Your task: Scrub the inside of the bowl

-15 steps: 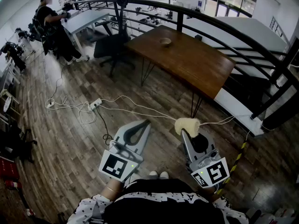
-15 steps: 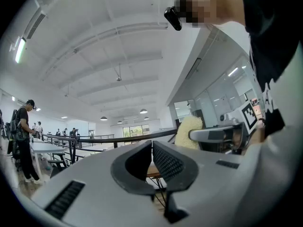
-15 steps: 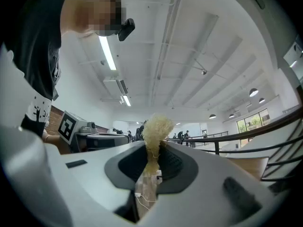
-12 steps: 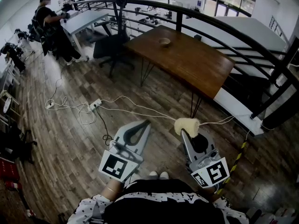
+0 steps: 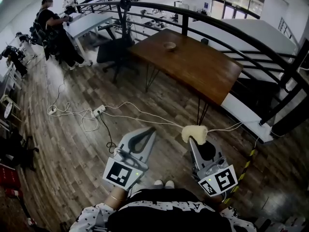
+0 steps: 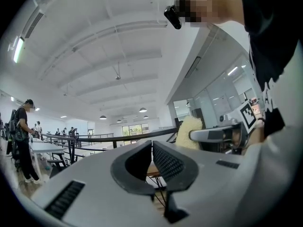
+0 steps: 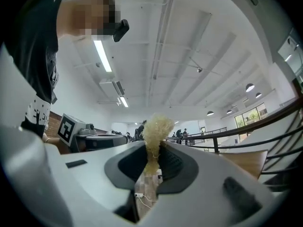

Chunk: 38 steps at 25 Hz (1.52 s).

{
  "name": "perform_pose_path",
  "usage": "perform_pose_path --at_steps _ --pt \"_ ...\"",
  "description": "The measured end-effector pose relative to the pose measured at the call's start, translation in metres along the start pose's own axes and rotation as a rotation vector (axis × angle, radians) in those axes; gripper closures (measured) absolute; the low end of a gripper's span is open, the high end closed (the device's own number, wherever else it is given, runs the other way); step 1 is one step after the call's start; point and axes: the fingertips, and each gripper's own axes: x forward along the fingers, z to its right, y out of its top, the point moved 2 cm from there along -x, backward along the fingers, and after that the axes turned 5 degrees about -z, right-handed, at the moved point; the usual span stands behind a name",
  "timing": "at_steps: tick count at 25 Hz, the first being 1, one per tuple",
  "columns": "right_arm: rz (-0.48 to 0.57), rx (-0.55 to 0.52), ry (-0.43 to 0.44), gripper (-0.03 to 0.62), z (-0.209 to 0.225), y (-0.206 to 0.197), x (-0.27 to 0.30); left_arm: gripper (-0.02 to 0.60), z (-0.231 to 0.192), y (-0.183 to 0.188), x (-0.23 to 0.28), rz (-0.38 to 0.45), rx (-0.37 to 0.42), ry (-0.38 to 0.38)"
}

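Seen from the head camera, looking steeply down over a wooden plank floor (image 5: 72,144). The grey hand-held left gripper (image 5: 151,129) is carried level at lower centre; in its own view the ribbed black pads (image 6: 166,162) meet along their length with nothing between them, so it is closed and empty. The grey hand-held right gripper (image 5: 192,140), just beside it and tilted slightly upward, is clamped on a pale yellow fluffy scrubbing pad (image 5: 194,132), whose tuft stands out beyond the jaw tips while a thinner part is pinched between the pads. The small pale round bowl (image 5: 169,45) stands on the far part of a rectangular brown wooden table (image 5: 203,66) with thin dark legs, well apart from both grippers and touched by neither; its interior is too small to make out. Between the grippers and the table, a white power strip (image 5: 98,109) and loose white cables (image 5: 140,112) lie on the floor. A black office chair (image 5: 113,50) stands beside the table's far end, a curved black metal railing (image 5: 251,37) runs behind it, and a person in dark clothing (image 5: 53,28) stands at a white desk at upper left.
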Motion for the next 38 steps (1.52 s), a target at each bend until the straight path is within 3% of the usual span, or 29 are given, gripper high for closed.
perform_pose_path --at_steps 7,22,28,38 --pt "0.001 -0.006 0.006 0.533 0.006 0.003 0.004 0.565 -0.002 0.003 0.003 0.000 0.005 0.012" --pt "0.014 -0.007 0.118 0.533 0.006 0.000 0.015 0.565 0.002 -0.001 -0.002 -0.028 0.027 0.102" --pt "-0.019 0.008 0.115 0.533 0.008 -0.016 -0.001 0.566 0.016 -0.018 -0.004 -0.065 -0.005 0.109" --pt "-0.019 0.017 0.119 0.533 0.017 -0.019 0.005 0.565 0.012 -0.020 0.008 -0.073 0.009 0.098"
